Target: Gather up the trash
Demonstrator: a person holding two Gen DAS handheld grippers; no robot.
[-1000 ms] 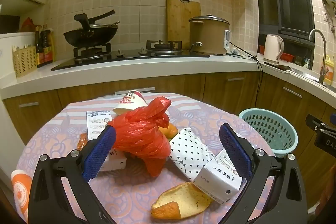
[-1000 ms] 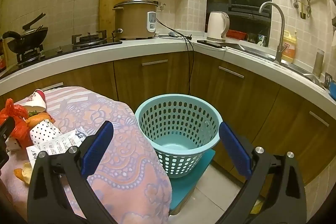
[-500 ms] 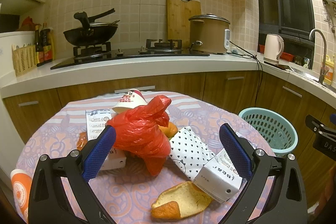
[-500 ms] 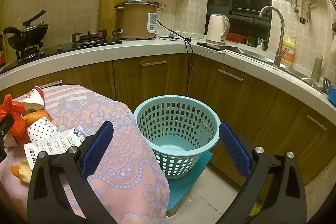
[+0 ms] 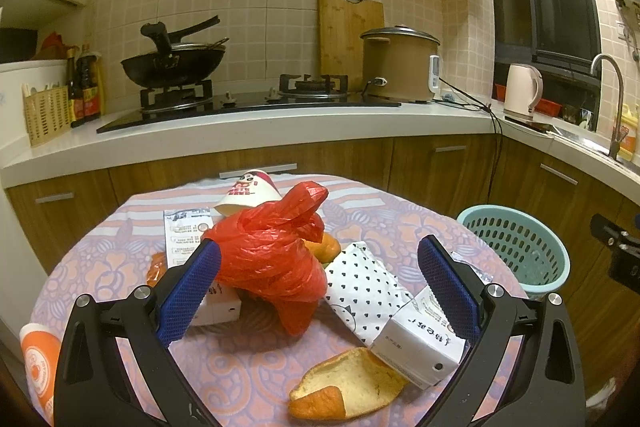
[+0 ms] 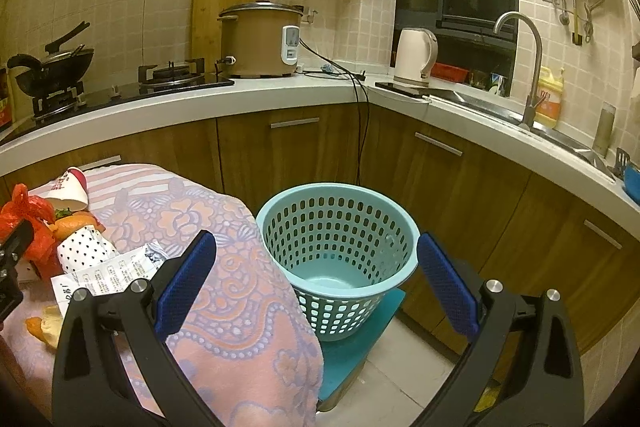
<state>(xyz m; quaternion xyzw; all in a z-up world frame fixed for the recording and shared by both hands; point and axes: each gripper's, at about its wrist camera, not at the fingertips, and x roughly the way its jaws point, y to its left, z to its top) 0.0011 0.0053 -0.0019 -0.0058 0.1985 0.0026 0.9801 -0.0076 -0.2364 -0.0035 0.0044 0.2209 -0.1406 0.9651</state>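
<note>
A tiled kitchen at night, where a round bench (image 5: 100, 263) under a pink patterned cloth carries a heap of rubbish waiting to be cleared. Nearest the left hand-held gripper (image 5: 318, 291), whose blue-padded jaws are spread wide and grasp nothing, lie a piece of orange peel (image 5: 348, 387) and a small white carton (image 5: 420, 339), the carton's corner resting on the peel. Between the jaws sits a crumpled red plastic bag (image 5: 272, 259), piled over other scraps and apparently the first pick, with a polka-dot paper bag (image 5: 368, 287) just beside it. Behind them lie a printed leaflet (image 5: 186, 235) and a tipped paper cup (image 5: 250, 193); an orange cup (image 5: 36, 363) stands at the bench's left edge. The right hand-held gripper (image 6: 316, 291), likewise released and empty, points at the pale blue perforated basket (image 6: 336, 223) on a blue stand on the floor beside the bench, seemingly the destination for the trash. The bag's loose folds may snag neighbouring scraps when lifted. Beyond, the counter holds a wok (image 5: 172, 65), a rice cooker (image 5: 400, 65) and a kettle (image 5: 522, 91).
</note>
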